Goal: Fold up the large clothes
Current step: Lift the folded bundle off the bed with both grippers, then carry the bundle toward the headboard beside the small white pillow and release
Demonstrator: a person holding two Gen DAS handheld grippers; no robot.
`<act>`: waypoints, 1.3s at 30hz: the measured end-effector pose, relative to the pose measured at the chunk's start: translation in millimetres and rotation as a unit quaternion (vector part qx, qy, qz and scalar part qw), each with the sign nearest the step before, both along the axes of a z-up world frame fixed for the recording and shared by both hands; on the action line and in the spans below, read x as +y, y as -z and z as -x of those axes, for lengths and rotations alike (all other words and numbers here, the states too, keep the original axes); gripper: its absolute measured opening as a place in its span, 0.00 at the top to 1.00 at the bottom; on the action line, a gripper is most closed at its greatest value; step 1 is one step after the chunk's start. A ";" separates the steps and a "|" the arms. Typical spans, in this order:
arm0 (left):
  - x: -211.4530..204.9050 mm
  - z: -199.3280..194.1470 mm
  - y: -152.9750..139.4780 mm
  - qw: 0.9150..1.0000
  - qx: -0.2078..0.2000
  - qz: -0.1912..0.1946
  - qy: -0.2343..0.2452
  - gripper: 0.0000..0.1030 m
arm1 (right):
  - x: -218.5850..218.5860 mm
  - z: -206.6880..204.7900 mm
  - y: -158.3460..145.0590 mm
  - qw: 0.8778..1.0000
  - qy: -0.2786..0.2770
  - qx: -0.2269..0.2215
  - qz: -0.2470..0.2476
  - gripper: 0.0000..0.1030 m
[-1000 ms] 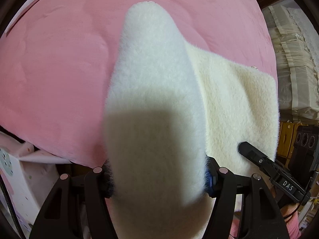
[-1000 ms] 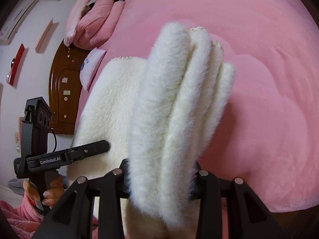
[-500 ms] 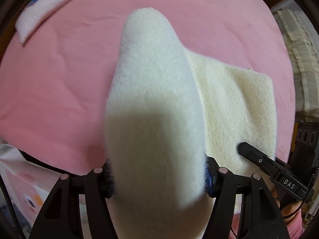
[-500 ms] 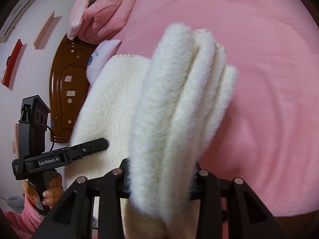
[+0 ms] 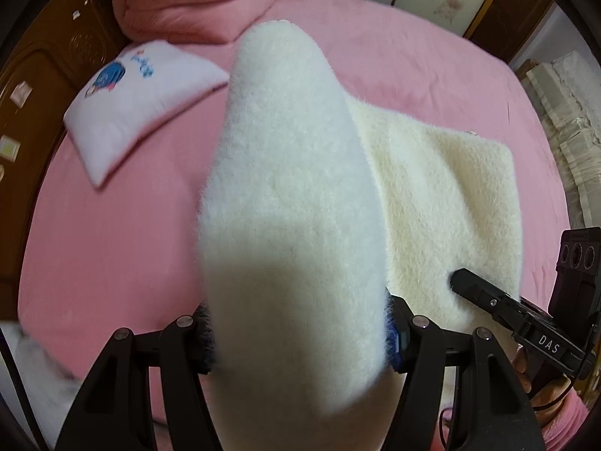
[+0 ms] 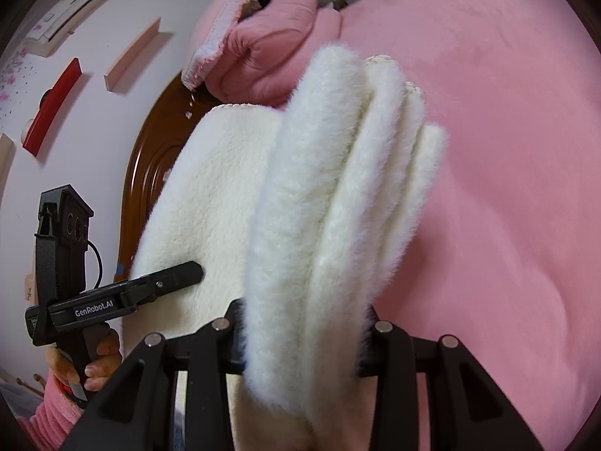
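A thick, fluffy cream-white garment (image 5: 293,203) is folded into several layers and held up over a pink bed (image 5: 112,225). My left gripper (image 5: 296,334) is shut on one end of the fold. My right gripper (image 6: 304,338) is shut on the other end, where the stacked layers (image 6: 345,188) stand edge-on. The flat span of the garment (image 5: 443,203) stretches between the two grippers. Each gripper shows in the other's view: the right one (image 5: 526,323), the left one (image 6: 124,297). The fingertips are hidden in the fleece.
A white pillow with a cartoon print (image 5: 139,105) lies on the bed at the left. A folded pink quilt (image 5: 195,3) sits by the brown wooden headboard (image 6: 150,173). Stacked pale bedding (image 5: 571,120) is off the bed's right side.
Both grippers have swung with the garment toward the head of the bed: pillow, quilt and headboard have come into view. The grip on the garment is unchanged.
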State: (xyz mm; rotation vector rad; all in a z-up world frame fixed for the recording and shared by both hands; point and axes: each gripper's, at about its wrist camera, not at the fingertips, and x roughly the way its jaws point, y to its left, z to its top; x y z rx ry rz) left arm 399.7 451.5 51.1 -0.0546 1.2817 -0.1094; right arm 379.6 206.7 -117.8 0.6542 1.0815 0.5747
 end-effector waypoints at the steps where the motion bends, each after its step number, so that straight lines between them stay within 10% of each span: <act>1: 9.1 -11.8 12.6 1.000 -0.013 0.004 0.006 0.38 | 6.1 -11.3 8.6 1.000 0.007 -0.003 -0.003 0.65; 5: 10.2 -39.4 99.6 0.999 -0.022 0.028 0.008 0.37 | 23.0 -40.3 58.5 0.999 0.044 0.007 0.023 0.65; 11: 17.0 -70.1 254.0 0.989 0.145 -0.020 -0.033 0.28 | 51.7 -65.5 183.5 0.980 0.025 0.105 0.164 0.56; 16: 30.3 -47.7 248.0 0.995 0.085 0.001 -0.052 0.19 | 22.0 -46.9 190.9 0.989 -0.001 0.066 0.136 0.38; 20: 32.3 -33.0 247.4 0.991 0.103 -0.007 -0.086 0.06 | 16.9 -29.7 176.4 0.967 -0.052 -0.016 0.251 0.13; 29: 9.7 68.3 233.3 0.935 0.141 -0.029 -0.322 0.01 | -27.5 19.4 163.8 0.964 0.026 0.034 0.263 0.00; 35: -63.3 126.5 259.1 0.946 0.237 -0.142 -0.171 0.01 | -63.0 77.2 177.5 0.919 0.039 0.114 0.375 0.00; 39: -124.4 163.1 272.8 0.932 0.265 -0.238 -0.061 0.01 | -134.3 146.4 190.1 0.908 0.043 0.149 0.390 0.00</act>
